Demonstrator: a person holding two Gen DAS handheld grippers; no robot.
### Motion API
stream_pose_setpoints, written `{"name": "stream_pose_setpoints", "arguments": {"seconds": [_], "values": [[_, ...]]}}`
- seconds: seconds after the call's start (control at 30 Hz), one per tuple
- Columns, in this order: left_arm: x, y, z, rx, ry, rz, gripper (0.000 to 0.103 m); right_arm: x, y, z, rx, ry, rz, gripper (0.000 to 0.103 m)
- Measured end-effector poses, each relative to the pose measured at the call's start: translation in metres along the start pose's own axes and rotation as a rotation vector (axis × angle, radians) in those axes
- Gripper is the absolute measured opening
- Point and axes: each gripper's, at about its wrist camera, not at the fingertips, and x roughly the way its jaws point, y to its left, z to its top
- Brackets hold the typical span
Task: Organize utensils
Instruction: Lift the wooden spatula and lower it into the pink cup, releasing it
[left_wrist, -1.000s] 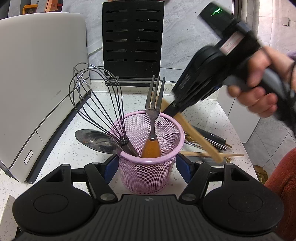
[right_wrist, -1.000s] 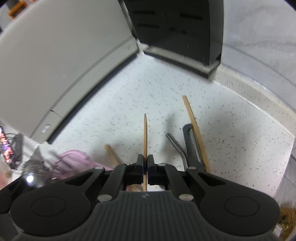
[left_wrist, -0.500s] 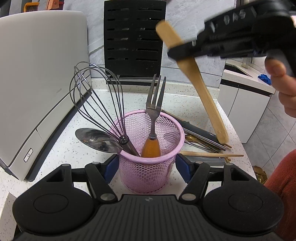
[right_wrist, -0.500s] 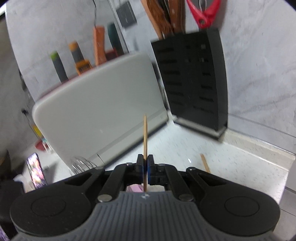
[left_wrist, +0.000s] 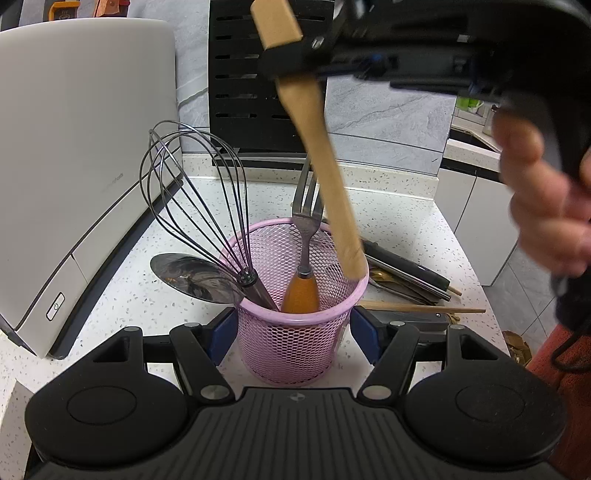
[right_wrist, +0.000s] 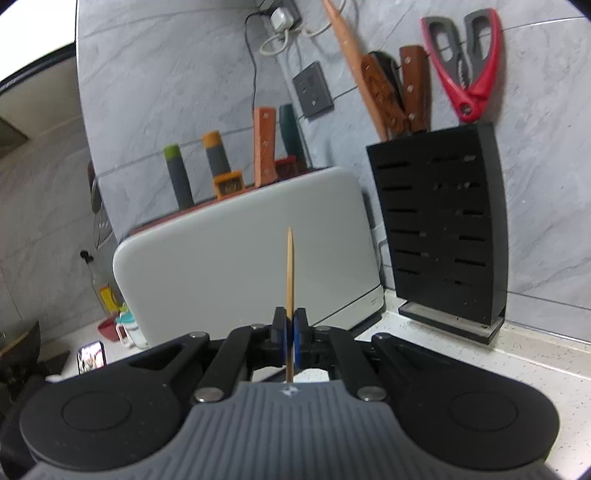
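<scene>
Pink mesh cup (left_wrist: 295, 332): clamped on both sides by the left gripper (left_wrist: 293, 326), on the speckled counter (left_wrist: 122, 295).
Inside cup: whisk (left_wrist: 195, 195), fork (left_wrist: 304, 229), spoon (left_wrist: 192, 275); their lower ends are hidden by mesh.
Right gripper (right_wrist: 290, 332): pinched tight on a wooden spatula (left_wrist: 321, 155), seen edge-on from the right wrist.
Spatula tip: at the cup's right rim; inside or just behind, hard to tell.
Right of cup: dark utensils (left_wrist: 406, 273), partly hidden.

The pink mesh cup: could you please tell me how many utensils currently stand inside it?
3: a whisk leaning left, a spoon beside it jutting over the left rim, and an orange-handled fork upright mid-cup. The wooden spatula's tip is at the right rim, not released.
</scene>
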Motion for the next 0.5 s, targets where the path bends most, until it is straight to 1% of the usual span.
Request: {"name": "stream_pose_setpoints", "arguments": {"seconds": [0.13,0.27,0.4,0.5], "values": [[0.0,0.0,0.0,0.001,0.0,-0.001,0.077,0.005,-0.001,-0.011,-0.032,0.011,-0.008,0.0],[0.0,0.0,0.0,0.0,0.0,-0.001,0.077,0.009,-0.005,-0.019,-0.034,0.058,-0.019,0.0],[0.0,0.001,0.0,-0.004,0.001,-0.003,0.077,-0.001,-0.008,-0.021,-0.021,0.101,-0.021,0.0],[0.0,0.001,0.0,-0.005,0.002,-0.003,0.077,-0.005,-0.008,-0.023,-0.033,0.154,-0.023,0.0]]}}
